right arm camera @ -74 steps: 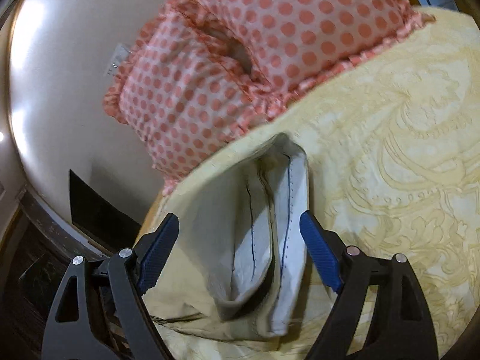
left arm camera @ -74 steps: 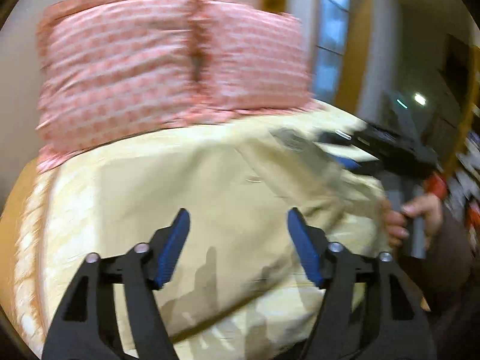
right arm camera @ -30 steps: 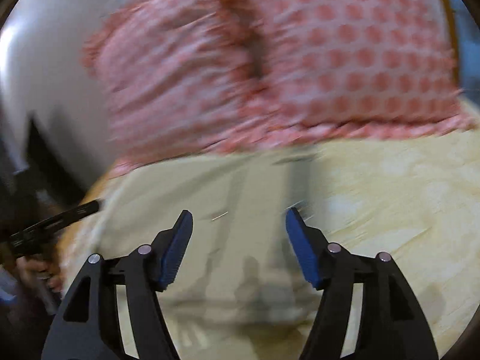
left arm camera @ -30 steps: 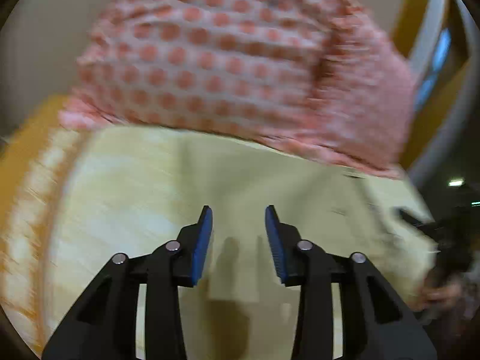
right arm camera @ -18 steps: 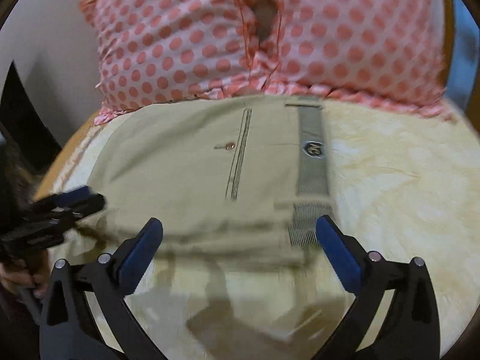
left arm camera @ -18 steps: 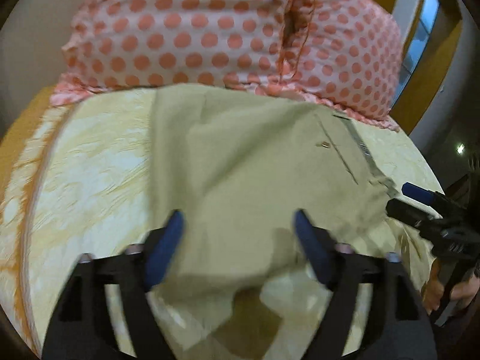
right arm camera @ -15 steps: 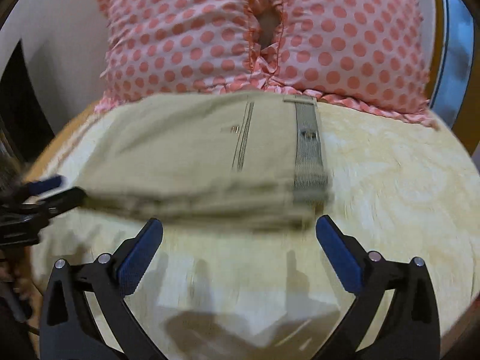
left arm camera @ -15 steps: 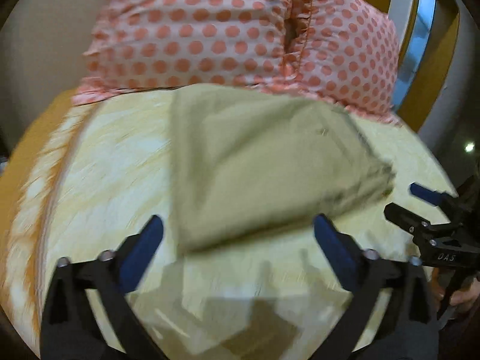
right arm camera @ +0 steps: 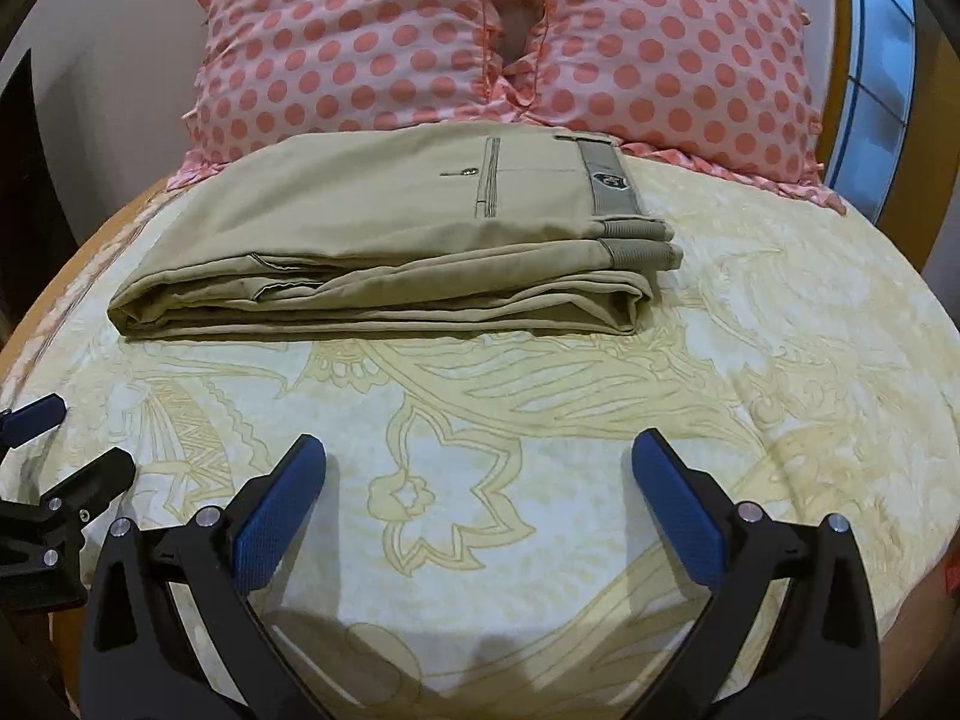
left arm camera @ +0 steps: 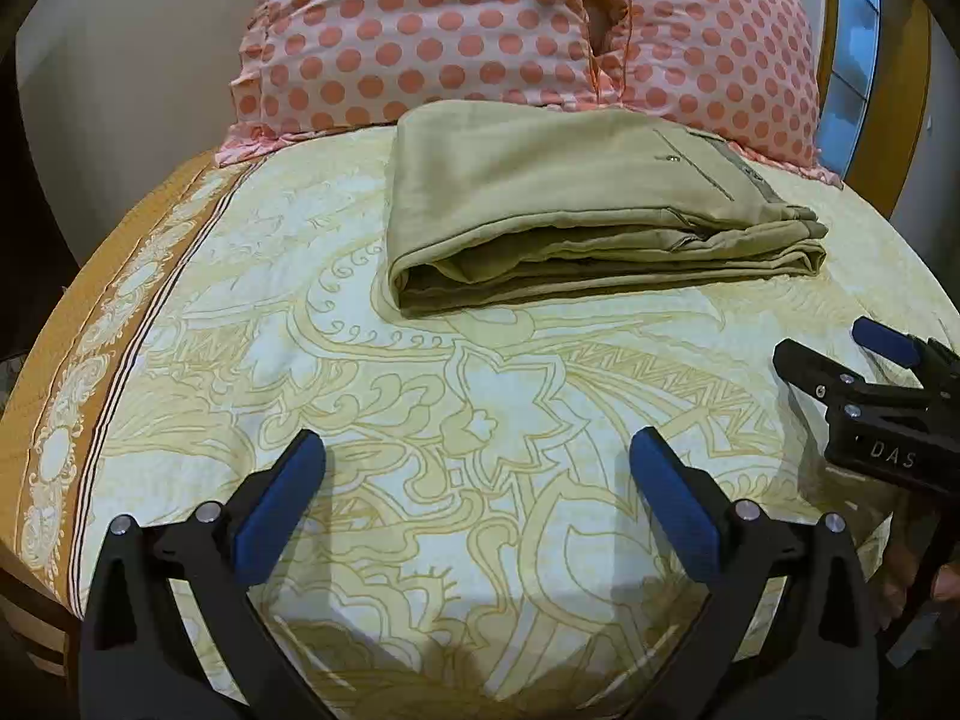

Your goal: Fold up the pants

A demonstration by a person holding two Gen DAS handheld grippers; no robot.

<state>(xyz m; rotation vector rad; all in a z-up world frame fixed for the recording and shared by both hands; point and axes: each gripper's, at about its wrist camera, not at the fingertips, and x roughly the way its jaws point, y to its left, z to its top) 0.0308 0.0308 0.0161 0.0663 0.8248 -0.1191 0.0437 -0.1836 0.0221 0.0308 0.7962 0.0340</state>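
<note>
The khaki pants (left arm camera: 576, 204) lie folded in a flat stack on the bed, just in front of the pillows, with the waistband and a back pocket on top; they also show in the right wrist view (right arm camera: 408, 240). My left gripper (left arm camera: 477, 474) is open and empty, held back from the pants above the bedspread. My right gripper (right arm camera: 478, 480) is open and empty too, at about the same distance. The right gripper also shows at the right edge of the left wrist view (left arm camera: 864, 378), and the left gripper shows at the left edge of the right wrist view (right arm camera: 54, 468).
Two pink pillows with coral dots (left arm camera: 516, 30) (right arm camera: 510, 42) stand against the wall behind the pants. The yellow patterned bedspread (left arm camera: 456, 408) has an orange border at its left edge (left arm camera: 54, 396). A window (right arm camera: 876, 78) is at the far right.
Both grippers have let go of the pants, opened wide and pulled back toward the foot of the bed. The pants now rest folded by the pillows.
</note>
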